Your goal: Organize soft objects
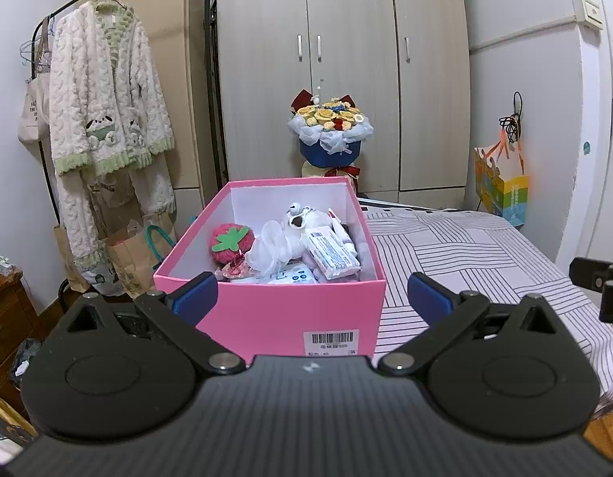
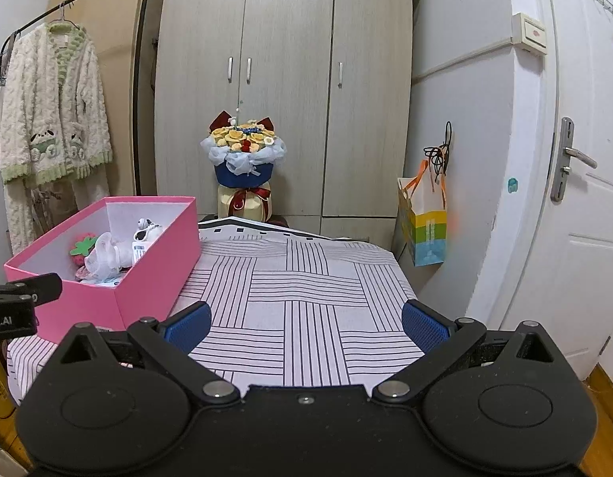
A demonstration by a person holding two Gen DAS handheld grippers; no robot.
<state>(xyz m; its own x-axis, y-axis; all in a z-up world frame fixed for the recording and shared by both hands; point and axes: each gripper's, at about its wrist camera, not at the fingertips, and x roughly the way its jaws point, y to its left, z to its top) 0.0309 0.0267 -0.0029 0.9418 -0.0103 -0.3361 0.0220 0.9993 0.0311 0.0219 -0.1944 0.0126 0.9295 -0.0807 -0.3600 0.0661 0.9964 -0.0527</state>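
On the striped bedcover, a pink box holds soft things: a red strawberry plush, a white plush, a white mesh puff and tissue packs, the lower ones partly buried. Left gripper, before the box, and right gripper, beside it, gape empty.

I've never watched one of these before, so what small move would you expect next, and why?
Probably the left gripper eases forward and down into the pink box, toward the strawberry plush. It points straight at the box with jaws open and empty, while the right gripper, also open, faces only bare striped cloth.
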